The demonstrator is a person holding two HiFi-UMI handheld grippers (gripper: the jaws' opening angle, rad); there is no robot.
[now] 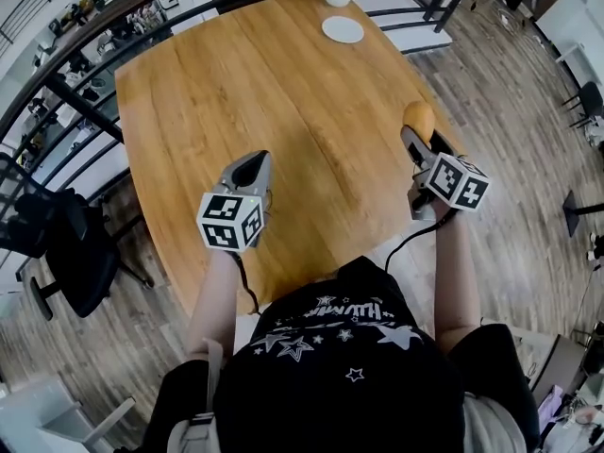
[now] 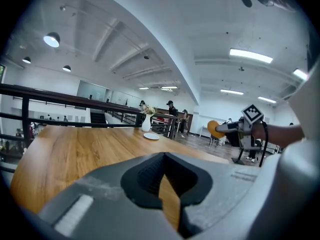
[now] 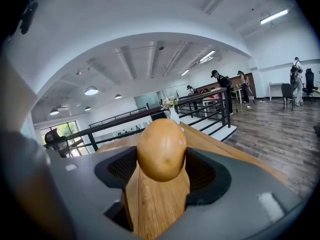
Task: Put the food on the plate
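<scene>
My right claw [image 1: 421, 132] is clenched on the food [image 3: 161, 149], whose long axis stands roughly upright between the pads. The plate [image 1: 342, 29] lies well ahead of this claw and slightly left, at the far end of the surface [image 1: 236, 83]. My left claw [image 1: 251, 170] is closed, empty and farther off

Here's the food [image 3: 161, 150]: a smooth, tan-orange oval, potato-like, sitting dead centre in the right gripper view. It's pinched between the fingers of the right gripper [image 1: 416, 138], up off the table [image 1: 264, 92]. The plate [image 1: 342, 29], small, white and round, lies flat at upper middle of the head view, well apart from the food.
</scene>
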